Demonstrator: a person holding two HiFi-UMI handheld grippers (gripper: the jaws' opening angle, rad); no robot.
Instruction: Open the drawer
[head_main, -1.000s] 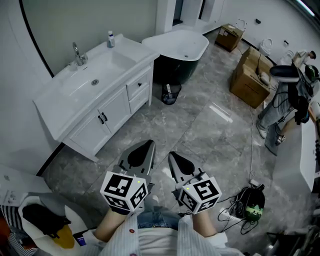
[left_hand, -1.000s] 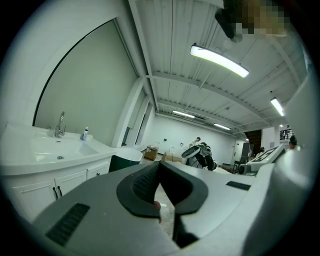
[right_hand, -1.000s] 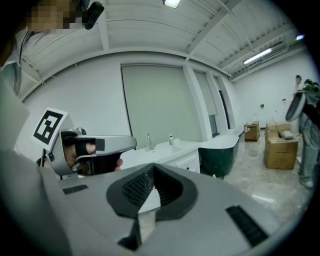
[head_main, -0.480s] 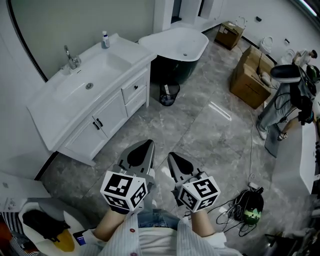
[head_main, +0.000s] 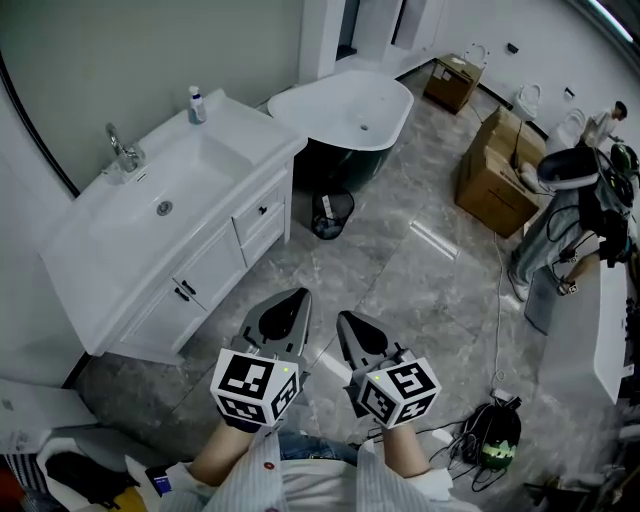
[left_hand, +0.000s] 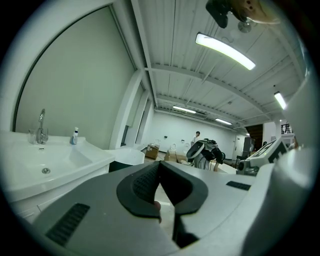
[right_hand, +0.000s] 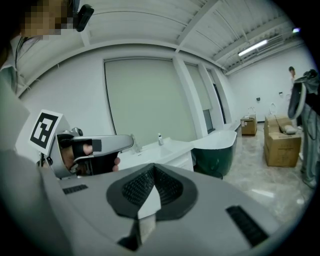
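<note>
Showing drawer (head_main: 260, 211) in head view, not left gripper view

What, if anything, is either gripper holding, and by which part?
Nothing is held. The left gripper and the right gripper both have their jaws together with nothing between them, apart from the drawers.

A grey marbled tile floor (head_main: 400, 270) is seen. A white vanity cabinet (head_main: 205, 275) is set on it against the wall. A dark-sided bathtub (head_main: 345, 150) is stood just beside the cabinet's far end, and a wire waste bin (head_main: 328, 213) is placed near that same corner. Cardboard boxes (head_main: 492, 175) and tangled cables (head_main: 462, 432) are left well apart from the cabinet.
</note>
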